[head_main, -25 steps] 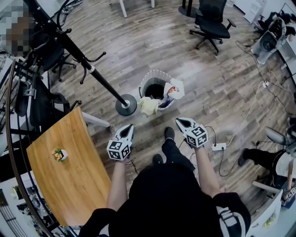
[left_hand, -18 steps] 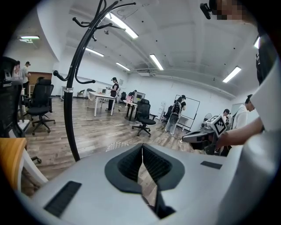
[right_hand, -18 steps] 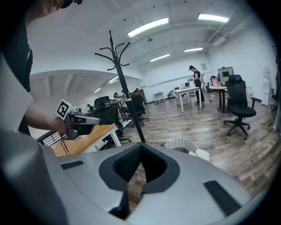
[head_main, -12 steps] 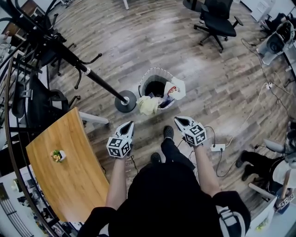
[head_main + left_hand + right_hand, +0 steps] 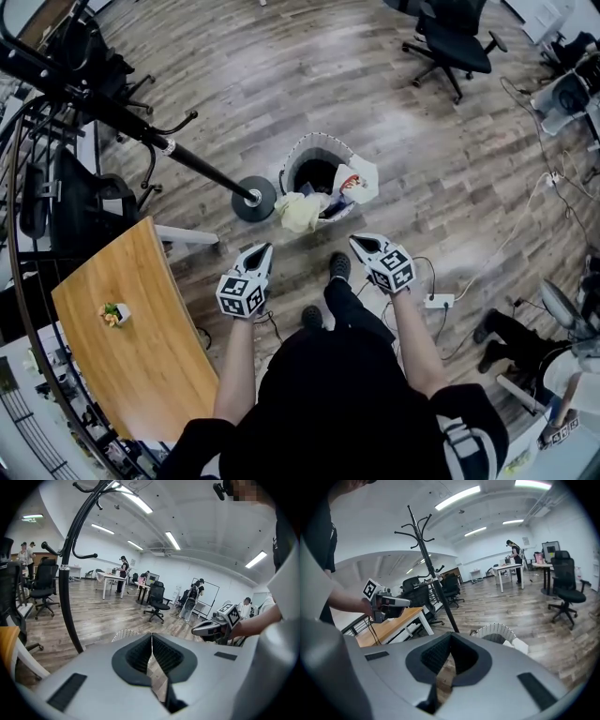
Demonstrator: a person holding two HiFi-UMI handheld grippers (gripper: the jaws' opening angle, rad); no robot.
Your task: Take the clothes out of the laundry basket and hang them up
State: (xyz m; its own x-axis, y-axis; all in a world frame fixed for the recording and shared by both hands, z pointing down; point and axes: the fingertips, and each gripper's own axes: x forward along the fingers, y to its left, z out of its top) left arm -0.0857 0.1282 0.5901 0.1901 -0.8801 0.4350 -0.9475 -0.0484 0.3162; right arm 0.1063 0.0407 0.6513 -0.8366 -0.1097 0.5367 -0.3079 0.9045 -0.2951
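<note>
Clothes fill the white woven laundry basket (image 5: pixel 323 141), which stands on the wood floor at twelve o'clock from the person, just beyond both gripper tips. A pale yellow garment (image 5: pixel 300 212) droops over its rim at seven o'clock, and a white garment with a red print (image 5: pixel 355 180) hangs over at three o'clock. Both spill outward, so either looks an easy first pick. The left gripper (image 5: pixel 262 249) and right gripper (image 5: pixel 359 242) are each fully closed with nothing between the jaws, and they angle down toward the basket, apparently for a reach in. The coat stand (image 5: pixel 253 199) has its round base just beside the basket at nine o'clock, probably so hanging needs little carrying. The red print is too small to read; no other writing shows, only the square markers.
</note>
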